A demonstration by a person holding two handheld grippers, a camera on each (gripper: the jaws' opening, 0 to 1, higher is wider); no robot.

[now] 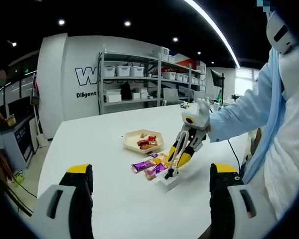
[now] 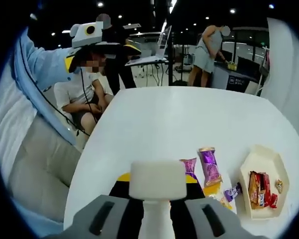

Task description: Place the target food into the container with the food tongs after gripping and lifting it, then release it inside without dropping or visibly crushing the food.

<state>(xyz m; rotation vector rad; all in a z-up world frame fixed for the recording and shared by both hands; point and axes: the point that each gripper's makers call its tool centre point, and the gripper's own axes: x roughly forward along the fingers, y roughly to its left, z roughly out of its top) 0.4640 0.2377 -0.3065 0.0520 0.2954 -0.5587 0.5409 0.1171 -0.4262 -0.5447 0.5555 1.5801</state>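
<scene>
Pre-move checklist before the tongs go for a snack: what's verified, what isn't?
1. Tongs held by the right gripper: ok. They sit clamped between its jaws, white handle end showing in the right gripper view.
2. Tongs tips empty: cannot tell, they are hidden in the right gripper view.
3. Target reachable: ok. Purple snack packets lie loose on the white table, right beside the tongs.
4. Container upright, open: ok. It is a beige hexagonal tray with a few red packets inside and free floor left.
5. Left gripper out of the way: ok. It is open, holding nothing, back from the snacks.
</scene>
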